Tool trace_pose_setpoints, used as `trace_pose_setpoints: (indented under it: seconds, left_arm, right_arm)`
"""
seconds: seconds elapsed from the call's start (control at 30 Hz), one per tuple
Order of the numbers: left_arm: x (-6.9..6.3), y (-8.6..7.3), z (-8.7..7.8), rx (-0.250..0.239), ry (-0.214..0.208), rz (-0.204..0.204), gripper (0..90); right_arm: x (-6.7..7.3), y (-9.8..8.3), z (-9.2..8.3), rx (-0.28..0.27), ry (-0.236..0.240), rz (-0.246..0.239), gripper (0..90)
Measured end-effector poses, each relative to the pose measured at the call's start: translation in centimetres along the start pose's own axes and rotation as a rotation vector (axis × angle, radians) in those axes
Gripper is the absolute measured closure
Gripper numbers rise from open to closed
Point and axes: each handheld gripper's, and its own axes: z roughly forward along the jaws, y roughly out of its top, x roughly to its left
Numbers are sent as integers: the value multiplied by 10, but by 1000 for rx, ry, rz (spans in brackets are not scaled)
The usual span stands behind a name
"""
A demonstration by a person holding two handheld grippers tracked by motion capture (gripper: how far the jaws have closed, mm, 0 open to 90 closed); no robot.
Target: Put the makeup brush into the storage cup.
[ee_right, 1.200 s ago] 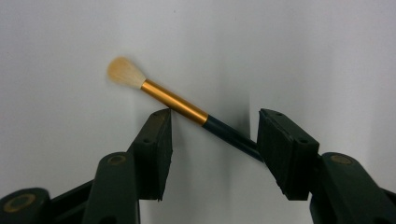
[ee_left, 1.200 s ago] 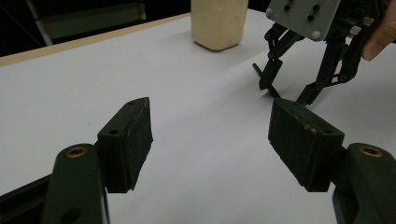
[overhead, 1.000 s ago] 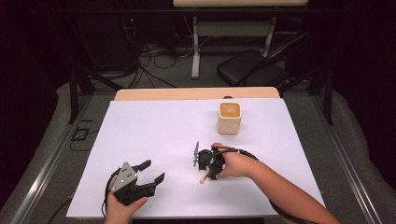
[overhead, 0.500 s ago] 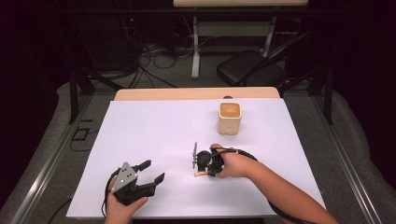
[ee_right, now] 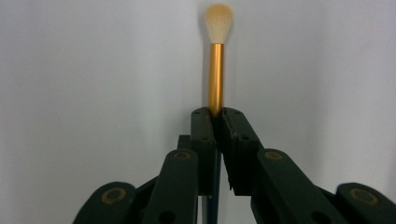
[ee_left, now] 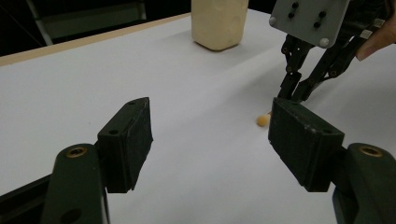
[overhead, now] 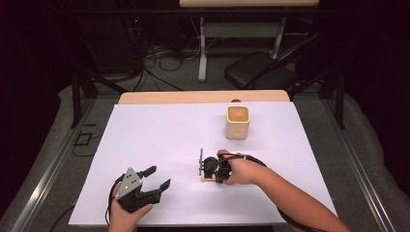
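Note:
A small brush with a gold ferrule and cream bristles lies on the white table cover. My right gripper has just been closing and is now shut on the brush's handle, with the bristles pointing away from the jaws. In the high view the right gripper sits low at the table's middle front, and the brush tip peeks out beside it. My left gripper rests at the front left, open with nothing between its pads. The brush tip shows under the right gripper.
A cream square cup stands upright at the back right of the cover, also seen far off. A wooden table edge runs behind it. A black chair and cables lie on the floor beyond.
The right gripper's jaws have drawn in around the brush. Both hands stay where they were, and the left gripper is unchanged.

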Motion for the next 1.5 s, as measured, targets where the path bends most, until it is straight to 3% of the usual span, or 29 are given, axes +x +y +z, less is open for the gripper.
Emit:
trace_pose_setpoints:
  seconds: [0.53,1.13,1.5]
  left_arm:
    - [0,0,0,0,1,-1,303]
    - [0,0,0,2,3,-1,302]
    - [0,0,0,-1,3,-2,303]
  right_arm:
    - [1,0,-15,-7,-18,14,832]
    - [3,1,-34,-65,-50,18,832]
    - [-1,-10,-51,-166,-54,69,832]
